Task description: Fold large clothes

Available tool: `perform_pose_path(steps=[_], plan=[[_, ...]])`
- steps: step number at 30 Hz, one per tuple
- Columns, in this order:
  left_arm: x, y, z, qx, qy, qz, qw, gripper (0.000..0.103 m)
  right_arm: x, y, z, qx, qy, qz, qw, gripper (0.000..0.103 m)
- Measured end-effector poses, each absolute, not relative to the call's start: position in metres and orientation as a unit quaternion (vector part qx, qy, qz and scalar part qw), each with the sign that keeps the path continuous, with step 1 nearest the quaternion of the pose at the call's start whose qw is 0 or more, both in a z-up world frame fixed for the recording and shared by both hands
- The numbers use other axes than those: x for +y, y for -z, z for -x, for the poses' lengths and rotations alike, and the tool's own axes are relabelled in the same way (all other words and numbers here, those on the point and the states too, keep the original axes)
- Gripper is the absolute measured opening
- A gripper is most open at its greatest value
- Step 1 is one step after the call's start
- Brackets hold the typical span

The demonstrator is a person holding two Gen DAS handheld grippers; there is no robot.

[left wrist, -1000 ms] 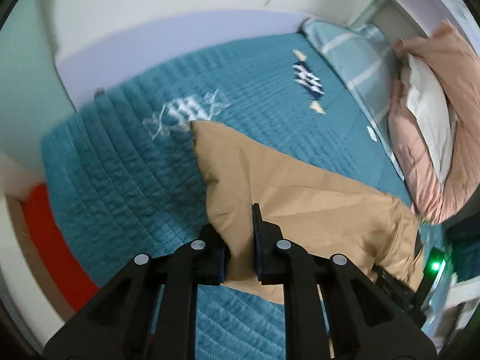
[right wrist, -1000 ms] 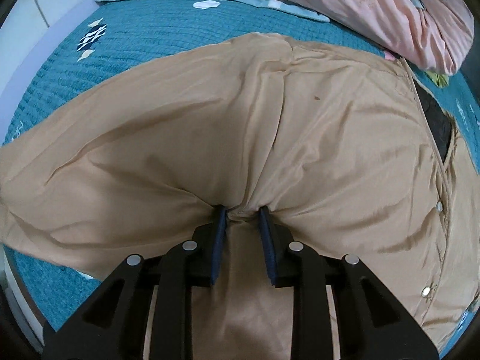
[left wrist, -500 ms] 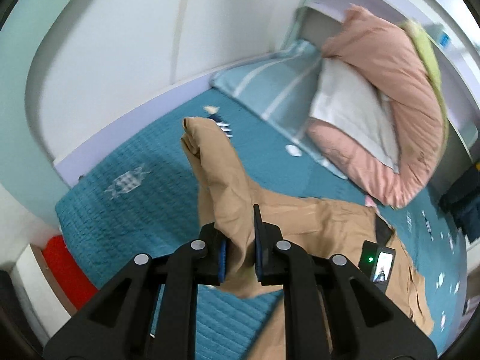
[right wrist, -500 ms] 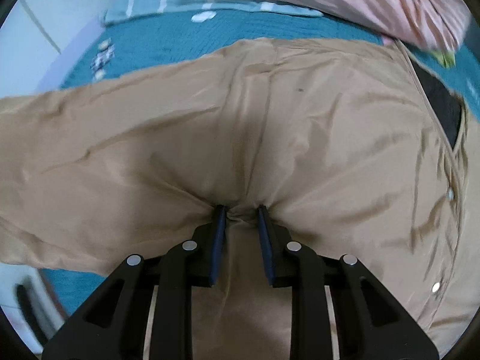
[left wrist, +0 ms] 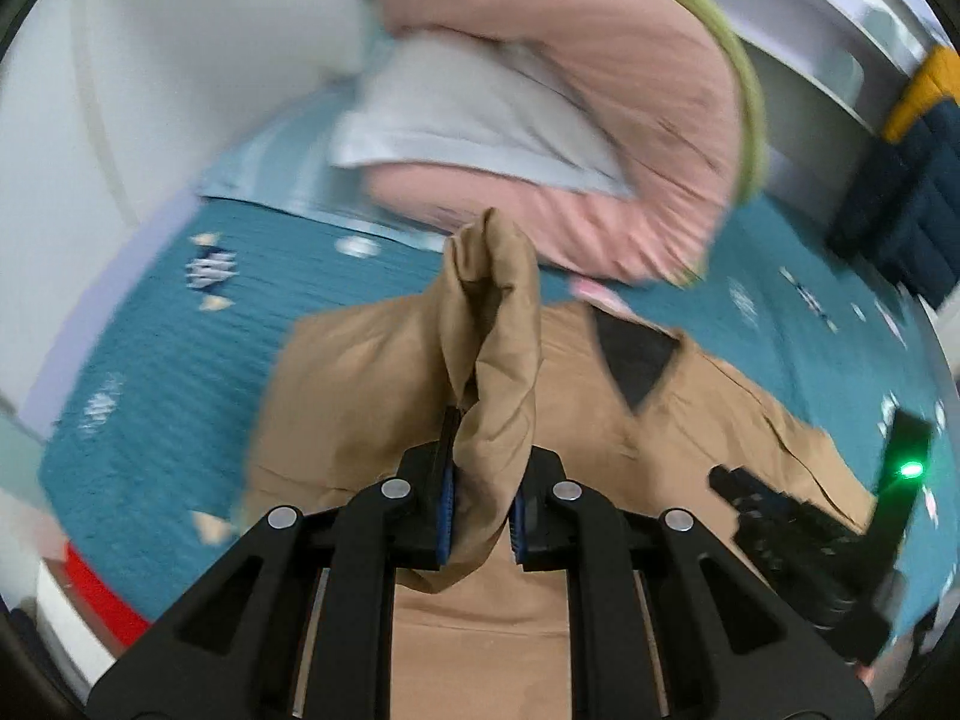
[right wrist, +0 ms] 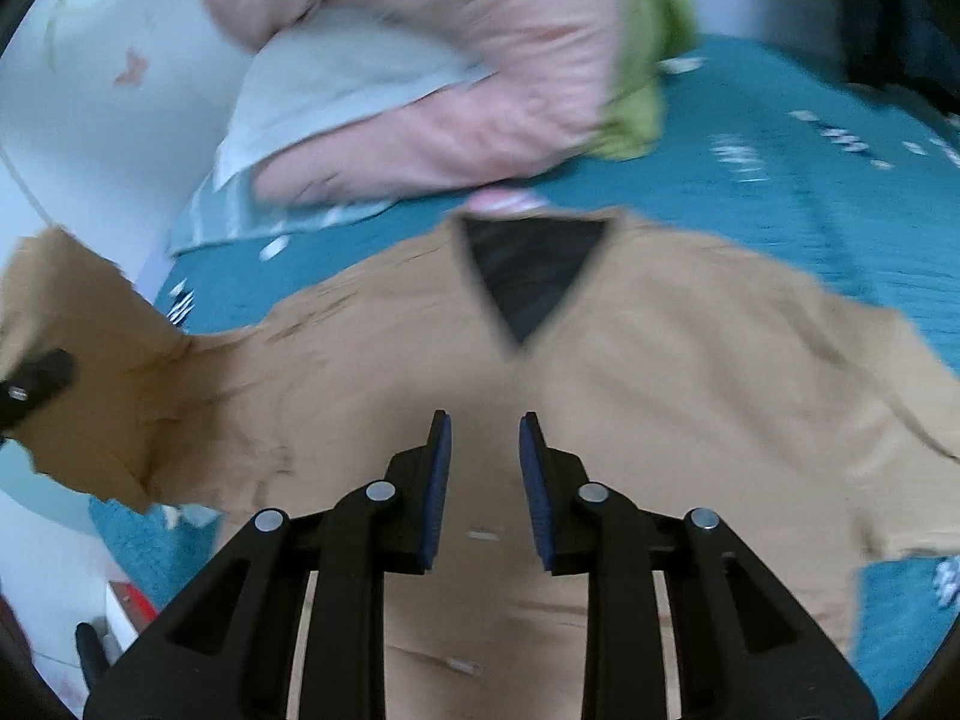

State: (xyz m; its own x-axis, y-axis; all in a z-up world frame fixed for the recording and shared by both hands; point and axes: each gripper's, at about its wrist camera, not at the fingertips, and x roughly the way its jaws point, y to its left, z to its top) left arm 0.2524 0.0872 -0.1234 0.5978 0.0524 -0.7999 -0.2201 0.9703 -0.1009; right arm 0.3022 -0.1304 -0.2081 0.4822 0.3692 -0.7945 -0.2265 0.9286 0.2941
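The left gripper (left wrist: 480,510) pinches a bunched sleeve (left wrist: 492,360) of the tan jacket (right wrist: 420,360), raised at frame centre, likely to fold it inward. The right gripper (right wrist: 480,480) is opening, nothing between its jaws. The jacket lies front-up across the teal bedspread (right wrist: 780,180), with a dark V-shaped neckline and creased fabric.

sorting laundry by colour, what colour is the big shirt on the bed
Tan, with a black V at the neck. The shirt shows best in the right wrist view.
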Motion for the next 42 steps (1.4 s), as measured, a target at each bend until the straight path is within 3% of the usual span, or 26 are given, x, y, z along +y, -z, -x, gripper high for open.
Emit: perform_pose_path(steps=[10, 19, 20, 22, 23, 25, 27, 29, 31, 40, 42], plan=[[-0.064, 0.198, -0.301, 0.510, 0.014, 0.025, 0.859, 0.014, -0.256, 0.231, -0.266, 0.468, -0.076, -0.101, 0.875, 0.024], [-0.159, 0.248, -0.306, 0.533, 0.024, -0.064, 0.843, 0.015, -0.298, 0.267, -0.280, 0.489, -0.062, -0.140, 0.859, 0.024], [-0.165, 0.251, -0.306, 0.536, 0.022, -0.074, 0.841, 0.018, -0.302, 0.270, -0.280, 0.490, -0.058, -0.137, 0.859, 0.024], [-0.178, 0.259, -0.306, 0.550, 0.033, -0.087, 0.830, 0.054, -0.305, 0.272, -0.279, 0.490, -0.056, -0.139, 0.859, 0.024], [-0.180, 0.259, -0.305, 0.554, 0.039, -0.083, 0.828, 0.079, -0.307, 0.272, -0.279, 0.490, -0.059, -0.144, 0.858, 0.024], [-0.182, 0.252, -0.297, 0.541, 0.052, -0.068, 0.837, 0.080, -0.309, 0.271, -0.279, 0.491, -0.061, -0.151, 0.856, 0.025], [-0.181, 0.245, -0.292, 0.534, 0.063, -0.067, 0.840, 0.080, -0.309, 0.270, -0.278, 0.489, -0.059, -0.153, 0.857, 0.032], [-0.175, 0.238, -0.289, 0.531, 0.062, -0.066, 0.842, 0.080, -0.308, 0.269, -0.276, 0.488, -0.056, -0.154, 0.857, 0.047], [-0.165, 0.230, -0.286, 0.526, 0.059, -0.055, 0.847, 0.080, -0.305, 0.267, -0.274, 0.487, -0.057, -0.156, 0.858, 0.052], [-0.068, 0.218, -0.276, 0.512, -0.032, -0.002, 0.859, 0.079, -0.278, 0.269, -0.276, 0.489, -0.056, -0.161, 0.856, 0.058], [-0.040, 0.222, -0.275, 0.513, -0.049, 0.015, 0.857, 0.075, -0.267, 0.266, -0.277, 0.486, -0.067, -0.161, 0.857, 0.058]])
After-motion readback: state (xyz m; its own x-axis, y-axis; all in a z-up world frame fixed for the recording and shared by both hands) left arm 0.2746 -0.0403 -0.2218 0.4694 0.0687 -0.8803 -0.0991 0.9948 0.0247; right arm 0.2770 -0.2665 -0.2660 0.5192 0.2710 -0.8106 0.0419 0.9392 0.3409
